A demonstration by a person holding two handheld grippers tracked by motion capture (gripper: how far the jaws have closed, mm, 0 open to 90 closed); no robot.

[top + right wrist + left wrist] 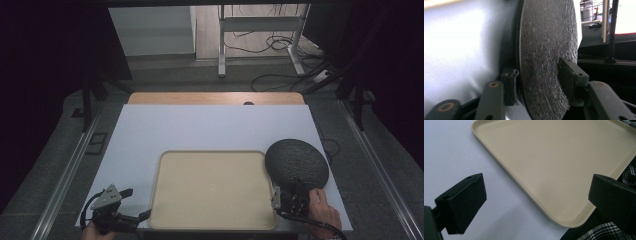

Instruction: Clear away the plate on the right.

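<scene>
At the left of the worktop [210,125] the left gripper [141,204] hangs just off the near left corner of the tray [165,200], its fingers [464,202] spread wide with nothing between them. The tray is beige, shallow-rimmed and bare: nothing lies in it. To its right, with its edge touching or slightly overlapping the tray's right rim, sits the dark, rough-textured round plate [296,162], near the worktop's right edge. The right gripper [289,192] has the plate's near rim between its fingers [571,75], one below the rim and one on top; in the right gripper view both seem to sit against the plate, so it looks gripped, though how firmly I cannot tell. The step in hand appears to be taking hold of the plate, probably to carry it onto the tray. To do that well, seat the fingers deeper over the rim before lifting, since a shallow edge grip on a wide disc may let it tip. Lift it level, clear the tray's rim, and set it down flat.
</scene>
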